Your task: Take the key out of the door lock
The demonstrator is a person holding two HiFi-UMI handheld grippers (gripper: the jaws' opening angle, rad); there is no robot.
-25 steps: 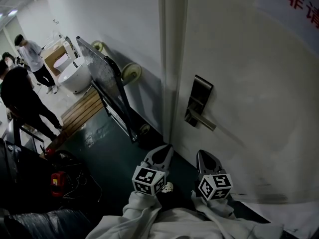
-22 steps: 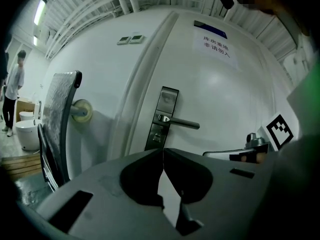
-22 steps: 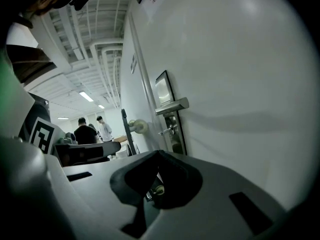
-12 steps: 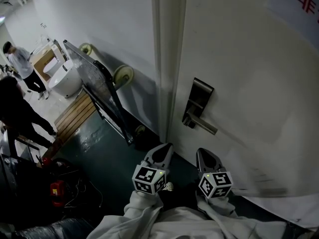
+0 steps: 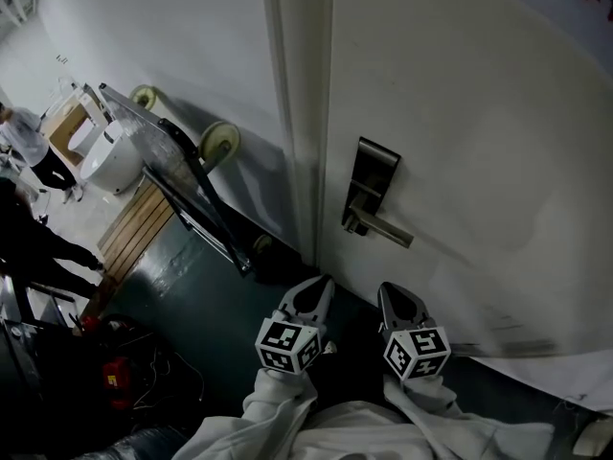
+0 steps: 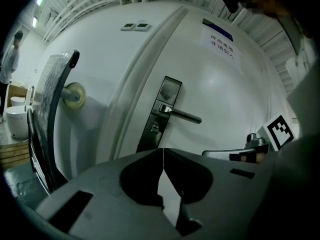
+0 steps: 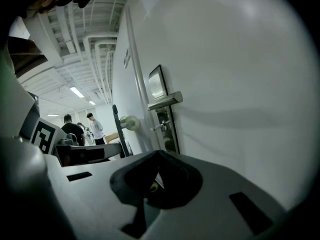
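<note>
The white door (image 5: 460,142) carries a dark lock plate (image 5: 373,184) with a lever handle (image 5: 381,229). In the left gripper view a small key (image 6: 155,129) sticks out of the plate (image 6: 163,111) below the handle (image 6: 181,115). The right gripper view shows the same key (image 7: 160,126) under the handle (image 7: 165,100). My left gripper (image 5: 309,296) and right gripper (image 5: 396,298) hang side by side low before the door, well short of the lock. Both are shut with nothing in them. The left gripper's (image 6: 163,151) tips meet, and so do the right gripper's (image 7: 159,153).
A wheeled metal cart (image 5: 182,175) leans on the wall left of the door frame (image 5: 299,113). Further left are a wooden pallet (image 5: 129,228), a white toilet (image 5: 110,156) and people (image 5: 29,238). A red tool (image 5: 117,379) and cables lie on the dark floor.
The head view has swung a little, so the lock plate and the people sit further left in it. Both grippers stay low and shut, apart from the door.
</note>
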